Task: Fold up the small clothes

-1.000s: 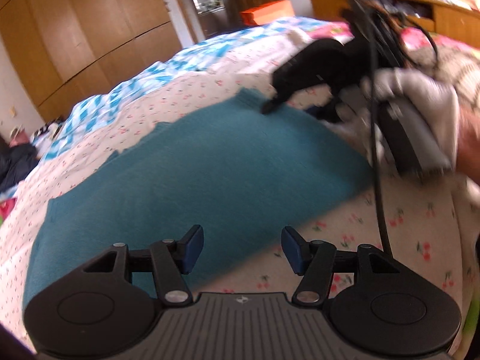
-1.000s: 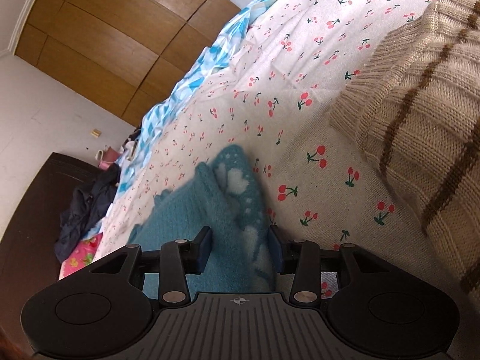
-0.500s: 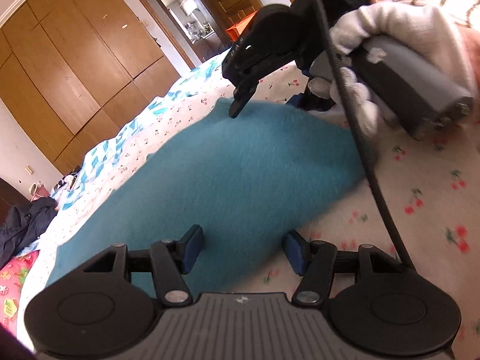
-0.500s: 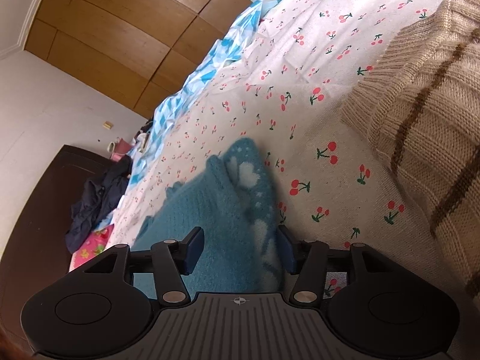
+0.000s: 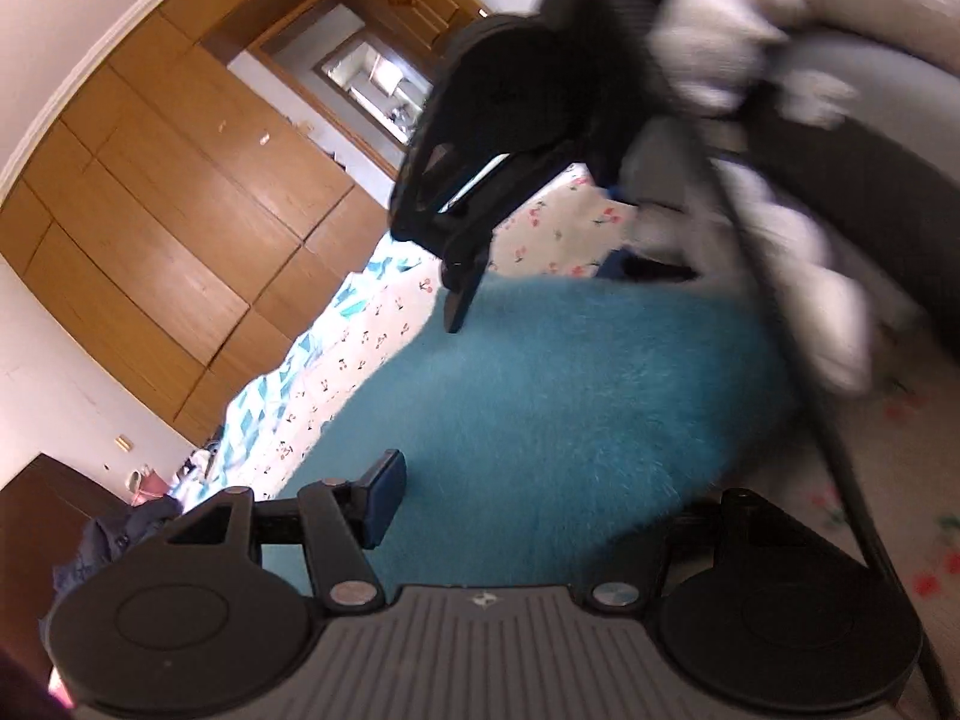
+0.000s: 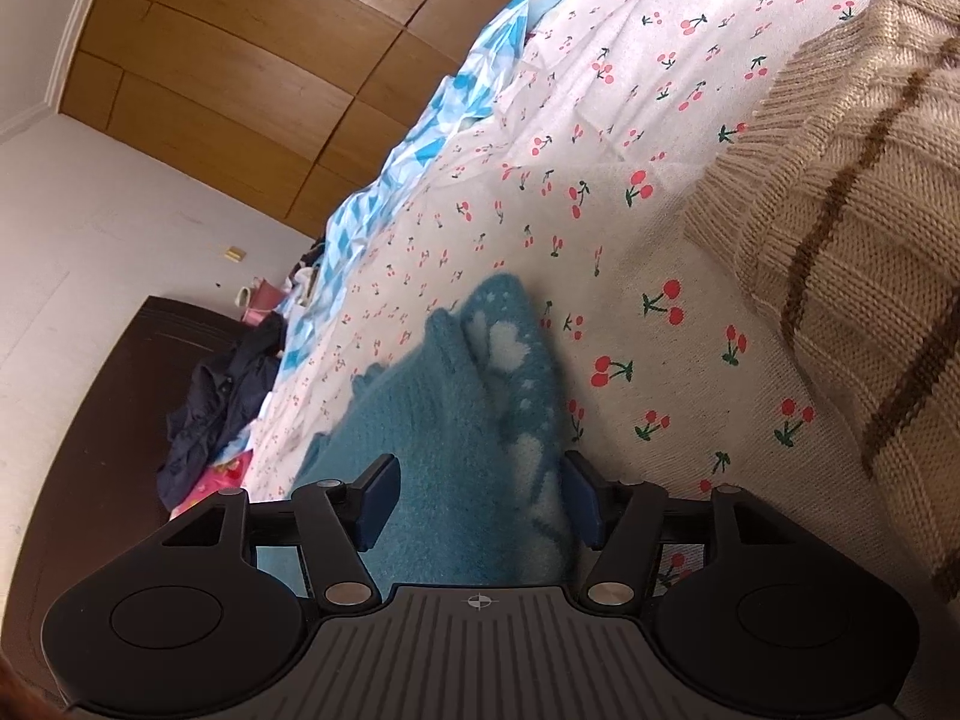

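Teal fuzzy knit garment point(image 6: 456, 450) lies on cherry-print bed sheet point(image 6: 630, 222). My right hand-held gripper point(image 6: 480, 495) tilted low, fingers spread, straddling its edge. Left hand-held gripper point(image 5: 510, 504) released, hovering over cloth, right finger hidden.

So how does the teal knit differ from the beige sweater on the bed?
The teal knit is fuzzy, with pale heart and dot motifs; the beige sweater is ribbed with brown stripes. The teal knit lies between the open jaws of the right gripper; the beige sweater lies apart, untouched. Both rest on the cherry-print sheet.
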